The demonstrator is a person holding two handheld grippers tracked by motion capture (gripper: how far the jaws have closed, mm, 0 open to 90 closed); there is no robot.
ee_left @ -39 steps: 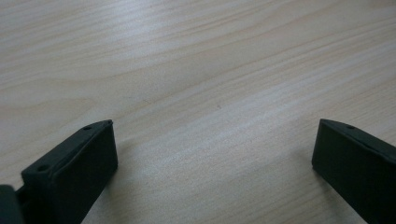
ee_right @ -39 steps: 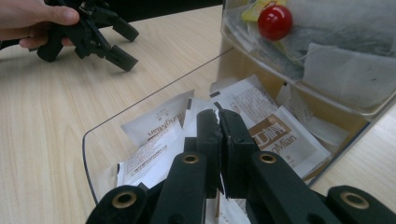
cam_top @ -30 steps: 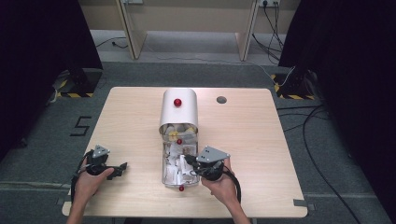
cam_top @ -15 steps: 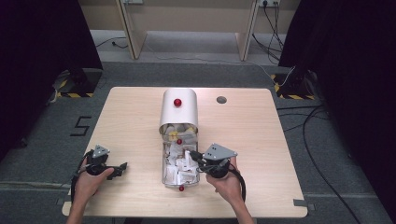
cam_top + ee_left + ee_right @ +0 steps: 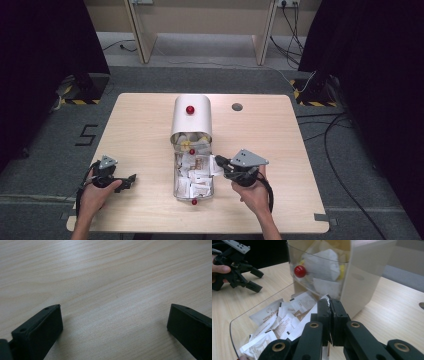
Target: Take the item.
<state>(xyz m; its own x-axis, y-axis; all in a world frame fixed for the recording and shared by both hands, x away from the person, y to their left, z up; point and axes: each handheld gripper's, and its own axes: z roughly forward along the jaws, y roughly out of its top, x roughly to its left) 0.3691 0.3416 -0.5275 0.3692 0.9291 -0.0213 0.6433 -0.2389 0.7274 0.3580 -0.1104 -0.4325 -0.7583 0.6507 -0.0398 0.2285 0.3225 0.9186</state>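
We see a white paper sachet (image 5: 308, 321) pinched between the closed jaws of the right gripper (image 5: 329, 305); its torn white edge shows between the black fingertips (image 5: 323, 311). In the high view the sachet (image 5: 218, 165) sticks out from the right gripper (image 5: 223, 163) just above the right edge of a clear drawer (image 5: 176, 187), near the middle of the table (image 5: 280, 145).

The clear drawer (image 5: 242, 317) lies pulled out toward the person and holds a loose heap of similar sachets (image 5: 270, 323), white with brown print. A small red knob (image 5: 194, 202) sits at its near end. Behind it stands a white rounded box (image 5: 192, 119) with a red knob (image 5: 189, 109) on top, and an upper clear compartment (image 5: 317, 267) with a red knob (image 5: 300, 271) and more packets inside.

The left gripper (image 5: 129, 180) rests low at the table's near left, well apart from the drawer. In the left gripper view we see its jaws wide apart over bare wood (image 5: 107, 285), holding nothing. It also shows in the right gripper view, far off at upper left (image 5: 254, 280).

A round grey grommet (image 5: 237, 106) marks the far right of the tabletop.
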